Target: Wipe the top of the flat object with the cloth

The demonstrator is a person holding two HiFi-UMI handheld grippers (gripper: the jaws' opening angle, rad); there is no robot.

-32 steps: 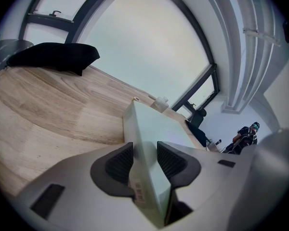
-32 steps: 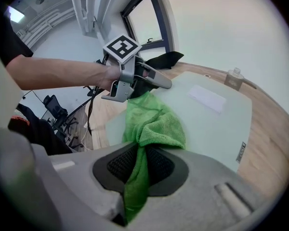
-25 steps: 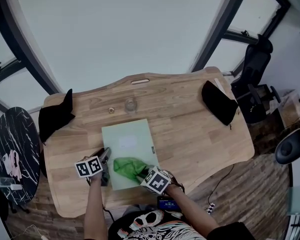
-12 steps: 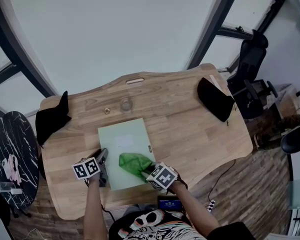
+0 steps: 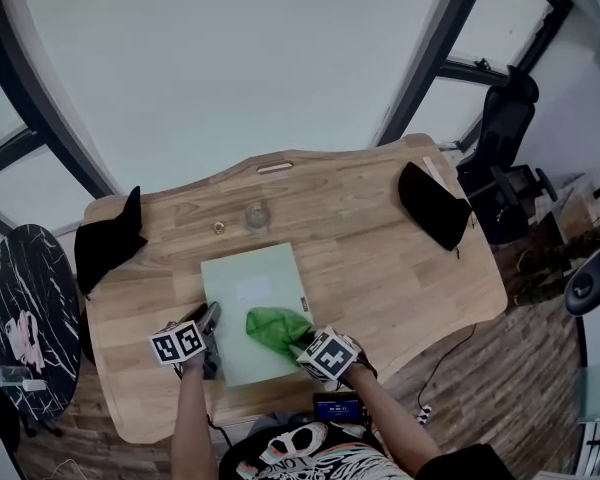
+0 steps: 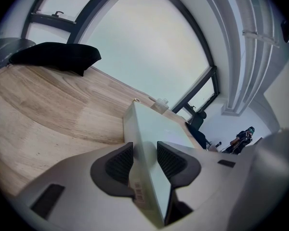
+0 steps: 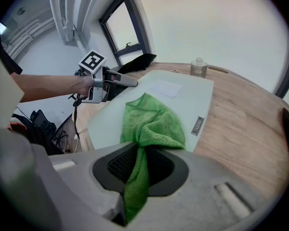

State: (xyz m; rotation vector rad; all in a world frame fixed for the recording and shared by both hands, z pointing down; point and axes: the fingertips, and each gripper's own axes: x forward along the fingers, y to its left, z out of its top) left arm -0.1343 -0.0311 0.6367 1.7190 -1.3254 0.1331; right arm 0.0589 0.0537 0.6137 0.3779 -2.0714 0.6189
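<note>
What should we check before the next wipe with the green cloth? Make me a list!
1. Grip: the right tool pinches the green cloth: ok.
2. Contact: the green cloth lies on the flat board: ok.
3. Steadying: the left tool clamps the flat board's edge: ok.
4. Path: nothing stands on the top beyond the cloth: ok.
5. Neighbour: the small bottle stands on the table, apart from the board: ok.
6. Top already clean: cannot tell.
</note>
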